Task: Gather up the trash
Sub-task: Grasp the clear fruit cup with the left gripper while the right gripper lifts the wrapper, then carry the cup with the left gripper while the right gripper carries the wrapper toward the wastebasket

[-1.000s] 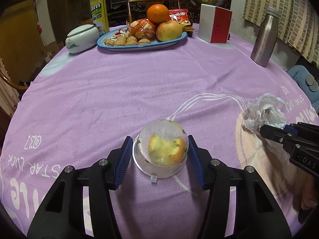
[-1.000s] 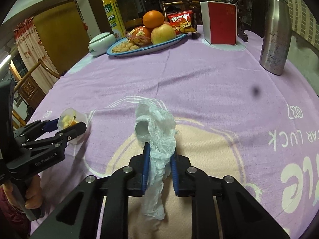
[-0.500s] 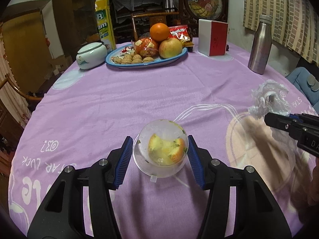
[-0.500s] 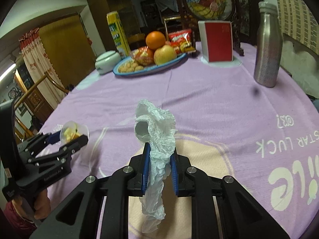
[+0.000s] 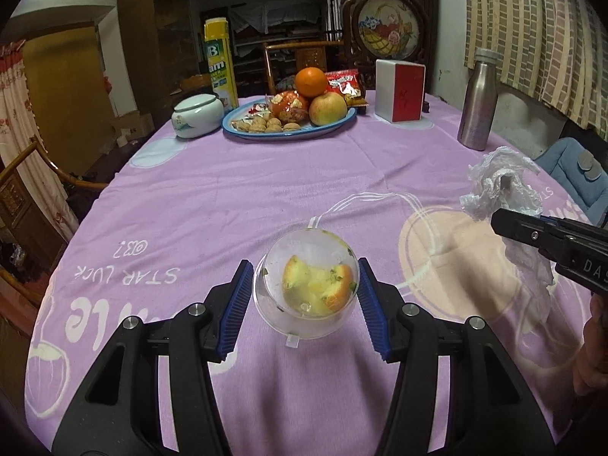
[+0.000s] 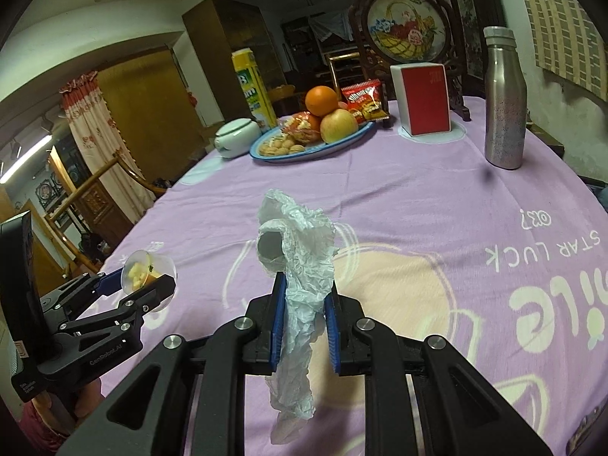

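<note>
Trash: L gripper (image 5: 304,296) clamps food cup (image 5: 307,287) | R gripper (image 6: 304,321) pinches crumpled plastic (image 6: 298,266), right of cup | we keep cup level, squeeze steady, no bin in sight.

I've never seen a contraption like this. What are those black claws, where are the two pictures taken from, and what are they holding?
No robot here: a person holds a hand-held claw in each hand, each with a camera looking along its fingers. One picture is from the left gripper, clamped on a clear cup of food scraps. The other is from the right gripper, shut on a crumpled plastic wrap. Both are trash. Farther off on the purple cloth stand a fruit plate, a steel bottle, a red box and a white jar.
</note>
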`<act>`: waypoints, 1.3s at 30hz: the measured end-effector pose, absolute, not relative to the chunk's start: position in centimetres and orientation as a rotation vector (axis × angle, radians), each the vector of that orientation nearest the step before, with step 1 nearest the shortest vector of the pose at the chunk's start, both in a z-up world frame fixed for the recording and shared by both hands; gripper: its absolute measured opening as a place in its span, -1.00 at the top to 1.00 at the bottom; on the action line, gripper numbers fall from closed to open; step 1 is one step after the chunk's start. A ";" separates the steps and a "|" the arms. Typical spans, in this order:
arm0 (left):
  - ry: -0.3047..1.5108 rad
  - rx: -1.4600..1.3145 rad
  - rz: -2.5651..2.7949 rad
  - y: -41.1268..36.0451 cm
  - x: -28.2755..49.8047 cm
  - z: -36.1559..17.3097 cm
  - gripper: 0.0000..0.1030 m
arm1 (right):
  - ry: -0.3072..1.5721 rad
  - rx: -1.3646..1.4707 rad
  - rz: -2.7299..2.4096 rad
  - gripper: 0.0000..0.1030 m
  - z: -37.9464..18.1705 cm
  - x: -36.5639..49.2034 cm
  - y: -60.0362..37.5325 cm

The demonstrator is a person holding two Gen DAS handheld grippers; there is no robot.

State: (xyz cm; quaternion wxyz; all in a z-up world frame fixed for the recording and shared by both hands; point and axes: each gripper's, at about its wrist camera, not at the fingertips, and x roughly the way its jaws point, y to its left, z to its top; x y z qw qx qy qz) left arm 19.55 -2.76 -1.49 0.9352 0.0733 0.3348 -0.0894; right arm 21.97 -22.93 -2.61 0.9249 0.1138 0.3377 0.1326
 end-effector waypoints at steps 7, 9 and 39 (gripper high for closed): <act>0.621 0.140 -0.170 -1.9 15.3 0.3 -0.06 | 0.634 0.226 0.326 0.62 -0.7 18.2 -21.6; 0.606 0.135 -0.163 -1.3 14.1 0.7 -0.06 | 0.618 0.221 0.345 0.62 0.0 17.1 -21.0; 0.537 -0.066 -0.020 15.3 0.2 -1.1 0.18 | 0.634 0.126 0.670 0.63 1.7 8.2 -5.5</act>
